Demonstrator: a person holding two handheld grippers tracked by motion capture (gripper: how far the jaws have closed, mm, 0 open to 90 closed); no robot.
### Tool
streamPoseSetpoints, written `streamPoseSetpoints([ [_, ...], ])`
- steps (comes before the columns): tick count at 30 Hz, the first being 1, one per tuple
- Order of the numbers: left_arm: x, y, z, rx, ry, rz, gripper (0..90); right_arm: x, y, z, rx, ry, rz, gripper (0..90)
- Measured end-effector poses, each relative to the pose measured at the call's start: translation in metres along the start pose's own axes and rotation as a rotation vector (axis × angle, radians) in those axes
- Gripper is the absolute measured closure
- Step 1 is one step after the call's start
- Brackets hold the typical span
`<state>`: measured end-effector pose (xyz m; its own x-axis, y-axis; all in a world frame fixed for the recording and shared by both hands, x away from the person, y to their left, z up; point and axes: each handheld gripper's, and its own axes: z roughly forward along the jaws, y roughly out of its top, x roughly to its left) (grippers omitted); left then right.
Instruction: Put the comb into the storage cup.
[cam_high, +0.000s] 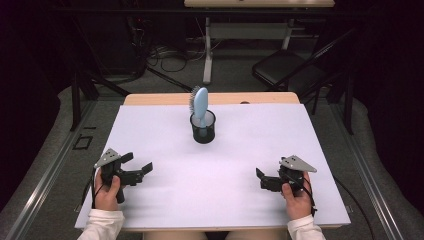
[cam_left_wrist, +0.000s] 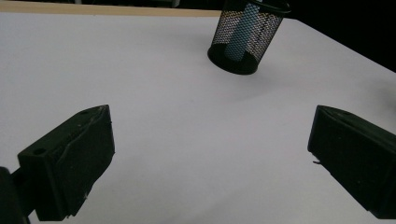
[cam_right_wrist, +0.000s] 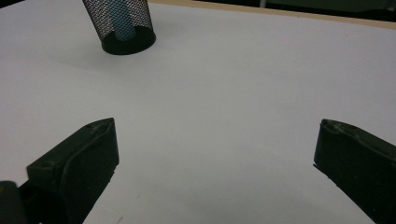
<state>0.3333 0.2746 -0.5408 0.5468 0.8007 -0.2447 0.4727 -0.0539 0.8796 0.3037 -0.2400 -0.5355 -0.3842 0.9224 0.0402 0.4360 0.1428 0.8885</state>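
While both tongs, left tongs (cam_high: 141, 169) and right tongs (cam_high: 260, 178), rest wide and empty, blue hairbrush (cam_high: 200, 106) stands upright in mesh cup (cam_high: 203, 131), mid-table (cam_high: 165, 200).

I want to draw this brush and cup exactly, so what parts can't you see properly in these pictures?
- Hairbrush handle end: hidden inside the black mesh cup in the high view; a blurry blue shape through the mesh in both gripper views.
- Brush head: cut off by the top edge in both gripper views.
- Bristles: too small to count in the high view.
- Cup bottom inside: hidden by its wall in every view.
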Motion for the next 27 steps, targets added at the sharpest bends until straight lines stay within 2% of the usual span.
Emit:
streamPoseSetpoints([
  [6, 0.0033, -0.0015, 0.0001, -0.011, -0.016, -0.039, 0.4, -0.0023, -0.0014, 0.0014, 0.008, 0.001, 0.008, 0.0],
  [14, 0.0060, -0.0024, -0.0002, -0.008, -0.006, -0.041, 0.4, -0.0014, -0.0028, 0.0036, 0.019, 0.002, 0.001, 0.0],
  [19, 0.0069, -0.0033, 0.0002, -0.012, -0.012, -0.057, 0.4, 0.0001, -0.0033, 0.0045, 0.024, 0.005, 0.003, 0.0],
  [27, 0.0076, -0.0036, 0.0001, -0.012, -0.005, -0.054, 0.4, 0.0007, -0.0038, 0.0052, 0.026, 0.006, -0.001, 0.0],
])
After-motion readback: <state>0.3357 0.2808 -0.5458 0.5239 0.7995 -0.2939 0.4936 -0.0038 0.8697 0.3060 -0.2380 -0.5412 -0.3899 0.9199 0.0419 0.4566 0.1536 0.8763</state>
